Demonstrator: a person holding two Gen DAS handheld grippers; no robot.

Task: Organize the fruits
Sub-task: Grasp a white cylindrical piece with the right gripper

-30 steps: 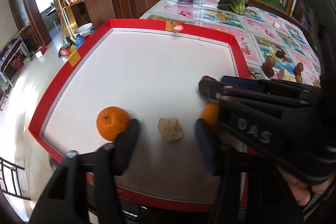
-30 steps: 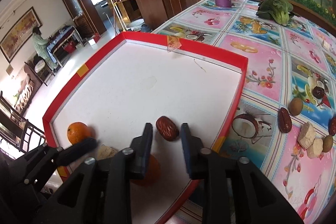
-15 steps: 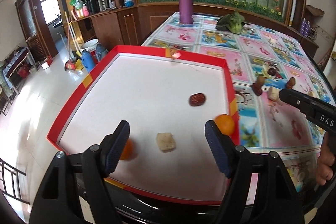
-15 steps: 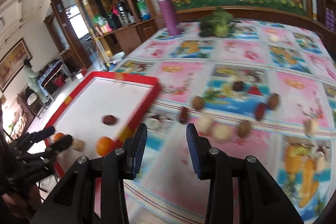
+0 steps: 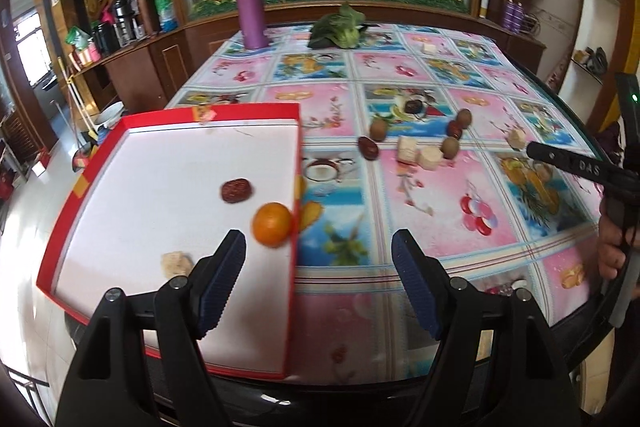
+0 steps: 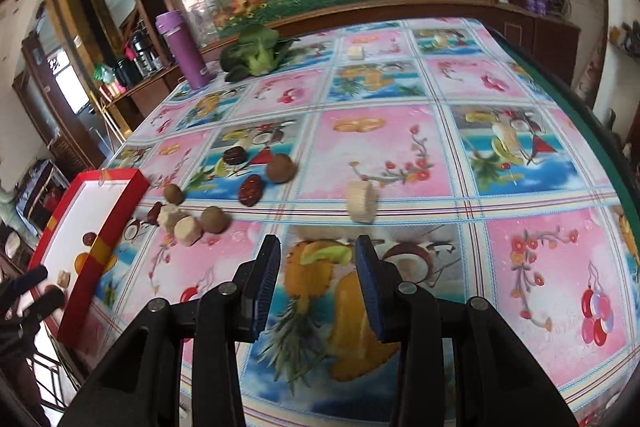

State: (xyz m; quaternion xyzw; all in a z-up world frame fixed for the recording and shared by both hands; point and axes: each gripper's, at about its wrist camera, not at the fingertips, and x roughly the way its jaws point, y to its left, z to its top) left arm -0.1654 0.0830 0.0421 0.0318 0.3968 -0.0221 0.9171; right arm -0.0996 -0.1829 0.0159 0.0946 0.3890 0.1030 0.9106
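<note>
A red-rimmed tray (image 5: pixel 298 163) is seen at the left of the patterned tablecloth (image 5: pixel 440 211). Three items are counted inside it in the left wrist view: one orange (image 5: pixel 272 230) against the right rim, one dark red date (image 5: pixel 236 190) beyond it, and one pale chunk (image 5: pixel 175 264) near the front. The left gripper (image 5: pixel 318 281) is held wide open and empty above the tray's near right edge; nothing is blocked between its jaws.

Loose fruit is scattered to the right of the tray. In the right wrist view three brown round fruits, among them one (image 6: pixel 281 167), three dark dates such as (image 6: pixel 250 190), and pale chunks (image 6: pixel 186 230) are counted, with a single pale chunk (image 6: pixel 362 202) lying apart, just beyond the right gripper (image 6: pixel 316 285). That gripper is moderately open and holds nothing.

A purple flask (image 5: pixel 249 11) and a leafy green vegetable (image 5: pixel 340 31) stand at the far end. The hand (image 5: pixel 612 243) on the right gripper's handle is shown only by the left wrist view.
</note>
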